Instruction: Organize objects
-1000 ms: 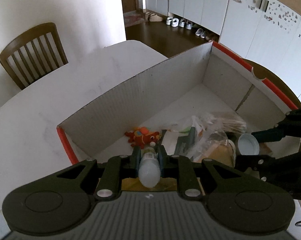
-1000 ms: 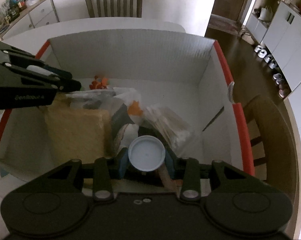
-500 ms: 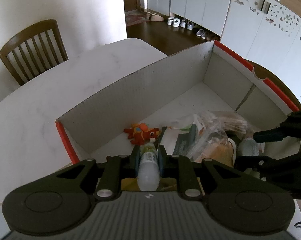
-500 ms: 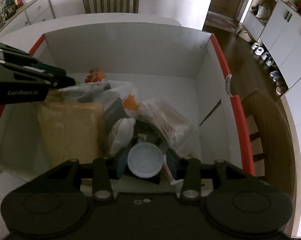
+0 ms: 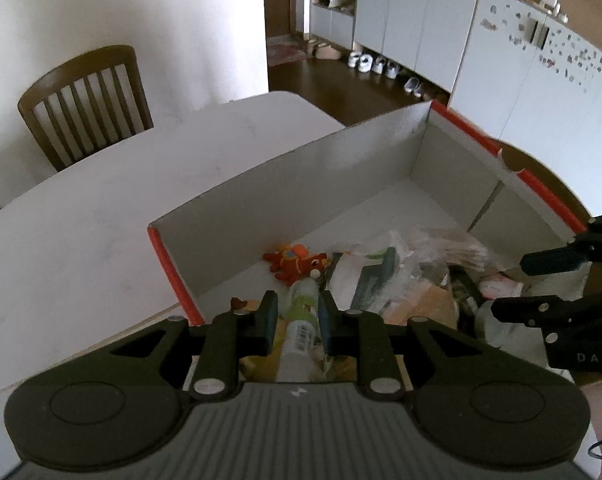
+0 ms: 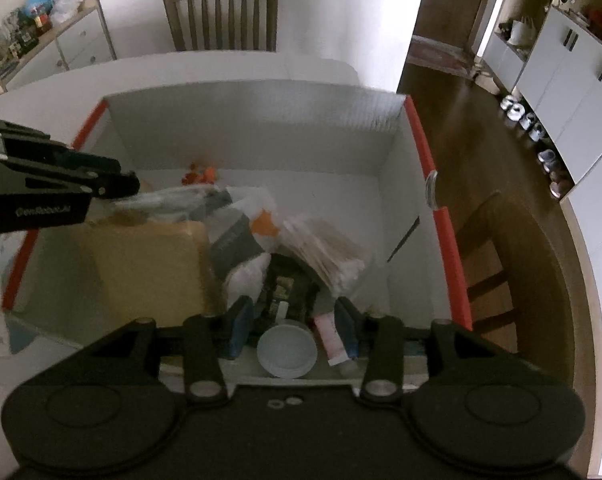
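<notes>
A white cardboard box [image 5: 301, 168] with red edges stands on the table and holds several items. My left gripper [image 5: 295, 312] hangs over its near left corner with a small clear bottle [image 5: 301, 320] between its fingers; the fingers stand slightly apart and the bottle looks loose. My right gripper [image 6: 295, 330] is open above the box's near side; a white-lidded jar [image 6: 287, 354] lies in the box below it, apart from both fingers. An orange plush toy [image 5: 295, 262] lies on the box floor.
In the box lie a tan padded envelope [image 6: 149, 268], plastic bags [image 5: 421, 252], a pink tube [image 6: 333, 344] and a dark packet. The white table [image 5: 81, 232] extends left. Wooden chairs [image 6: 221, 12] stand behind and to the right [image 6: 513, 272]. Cabinets line the far wall.
My right gripper has opened and let the jar drop into the box. My left gripper's fingers have parted and the bottle has slid forward and down. Both grippers have risen a little.
</notes>
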A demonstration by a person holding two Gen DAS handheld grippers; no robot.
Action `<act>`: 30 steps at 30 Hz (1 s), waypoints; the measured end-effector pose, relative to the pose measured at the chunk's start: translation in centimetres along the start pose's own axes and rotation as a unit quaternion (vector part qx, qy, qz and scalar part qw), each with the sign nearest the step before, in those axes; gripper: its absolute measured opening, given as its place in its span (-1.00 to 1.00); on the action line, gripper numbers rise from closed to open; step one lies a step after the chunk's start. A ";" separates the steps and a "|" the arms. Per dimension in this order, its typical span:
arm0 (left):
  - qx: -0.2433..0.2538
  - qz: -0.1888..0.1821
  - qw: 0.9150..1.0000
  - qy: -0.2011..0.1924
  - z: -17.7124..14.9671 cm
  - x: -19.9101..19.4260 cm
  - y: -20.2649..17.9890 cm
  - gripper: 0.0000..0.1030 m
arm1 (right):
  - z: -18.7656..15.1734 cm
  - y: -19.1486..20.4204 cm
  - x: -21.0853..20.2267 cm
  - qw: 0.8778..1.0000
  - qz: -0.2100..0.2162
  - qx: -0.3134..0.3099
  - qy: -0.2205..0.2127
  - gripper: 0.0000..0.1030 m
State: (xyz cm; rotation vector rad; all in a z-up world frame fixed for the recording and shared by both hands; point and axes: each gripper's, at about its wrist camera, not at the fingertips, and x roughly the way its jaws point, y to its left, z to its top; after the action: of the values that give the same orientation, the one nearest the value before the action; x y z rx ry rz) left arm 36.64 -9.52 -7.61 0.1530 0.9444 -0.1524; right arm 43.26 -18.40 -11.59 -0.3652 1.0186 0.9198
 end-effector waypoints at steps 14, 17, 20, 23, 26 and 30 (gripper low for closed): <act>-0.026 -0.013 0.999 -0.044 -1.1 -4.4 0.1 0.46 | 0.3 1.5 -5.4 0.998 0.016 -0.017 -0.054 0.26; -0.024 -0.014 0.998 -0.055 -1.3 -5.5 -0.3 0.46 | 0.2 1.7 -6.5 0.997 0.019 -0.014 -0.069 0.34; -0.031 -0.022 0.997 -0.067 -1.7 -6.6 -0.4 0.46 | 0.1 2.1 -7.7 0.996 0.023 -0.024 -0.084 0.42; -0.035 -0.025 0.996 -0.080 -2.2 -7.8 -0.6 0.46 | -0.2 2.3 -8.9 0.995 0.027 -0.031 -0.096 0.45; -0.041 -0.031 0.995 -0.090 -2.8 -8.9 -0.5 0.46 | -0.5 2.6 -9.8 0.993 0.034 -0.033 -0.107 0.57; -0.061 -0.037 0.992 -0.103 -3.9 -10.4 -0.1 0.64 | -1.2 3.2 -10.9 0.990 0.036 -0.045 -0.126 0.66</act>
State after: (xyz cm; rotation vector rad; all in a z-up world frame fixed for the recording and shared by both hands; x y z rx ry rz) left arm 27.52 -8.18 -1.46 -0.0124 0.7505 -0.1753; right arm 37.80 -22.56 -2.50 -0.2809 0.7638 1.0513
